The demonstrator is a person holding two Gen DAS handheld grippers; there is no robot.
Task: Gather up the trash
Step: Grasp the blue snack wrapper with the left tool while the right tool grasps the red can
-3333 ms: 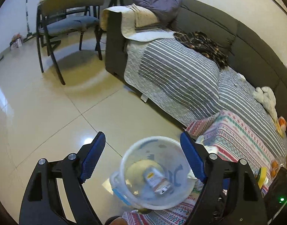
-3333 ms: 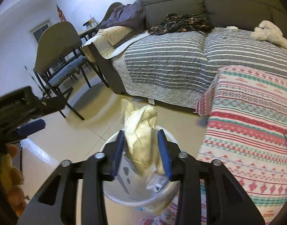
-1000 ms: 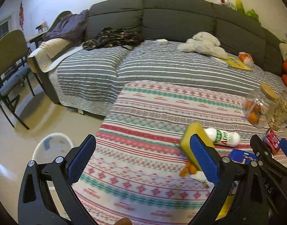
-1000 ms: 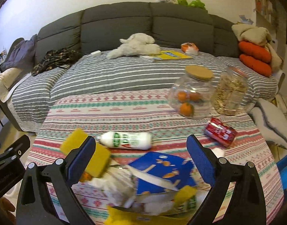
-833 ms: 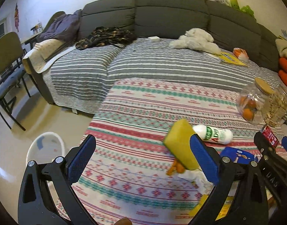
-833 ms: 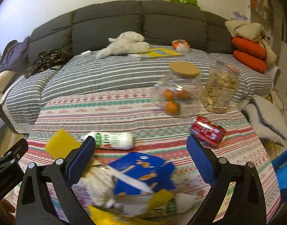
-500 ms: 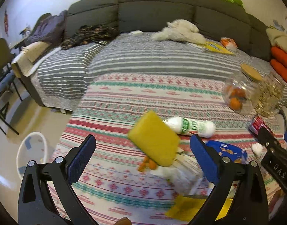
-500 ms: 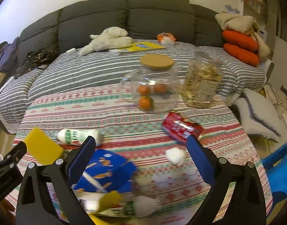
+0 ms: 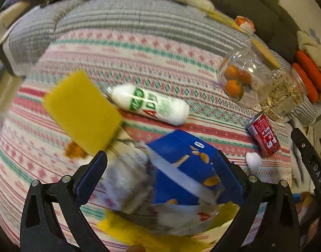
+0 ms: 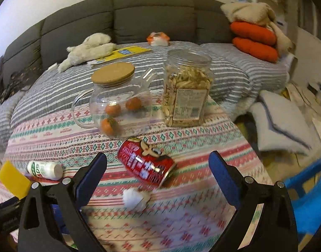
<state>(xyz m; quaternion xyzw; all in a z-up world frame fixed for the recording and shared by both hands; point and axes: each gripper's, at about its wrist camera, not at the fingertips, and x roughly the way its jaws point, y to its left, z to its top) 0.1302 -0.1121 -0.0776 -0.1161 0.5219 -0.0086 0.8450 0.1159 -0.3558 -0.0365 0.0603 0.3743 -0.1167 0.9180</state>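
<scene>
My left gripper [image 9: 159,178] is open above a pile of trash on the patterned tablecloth [image 9: 139,48]: a blue snack box [image 9: 181,168], a crumpled white wrapper [image 9: 126,180] and yellow paper [image 9: 126,233]. A yellow sponge [image 9: 80,111] and a white bottle [image 9: 150,105] lie just beyond. My right gripper [image 10: 158,174] is open over a red drink can [image 10: 145,162] lying on its side and a small white wad [image 10: 135,198]. The can [image 9: 264,135] and wad [image 9: 253,160] also show at the right in the left wrist view.
A glass jug with oranges [image 10: 116,103] and a clear jar of seeds [image 10: 187,90] stand at the table's far side. A grey sofa [image 10: 139,16] with a striped cover, a soft toy and orange cushions lies behind. A blue object [image 10: 307,199] sits at the right.
Both grippers have swung from the floor bin to the table. The right one has let go of the paper wad. The left now hovers close over the blue box, the right over the red can.
</scene>
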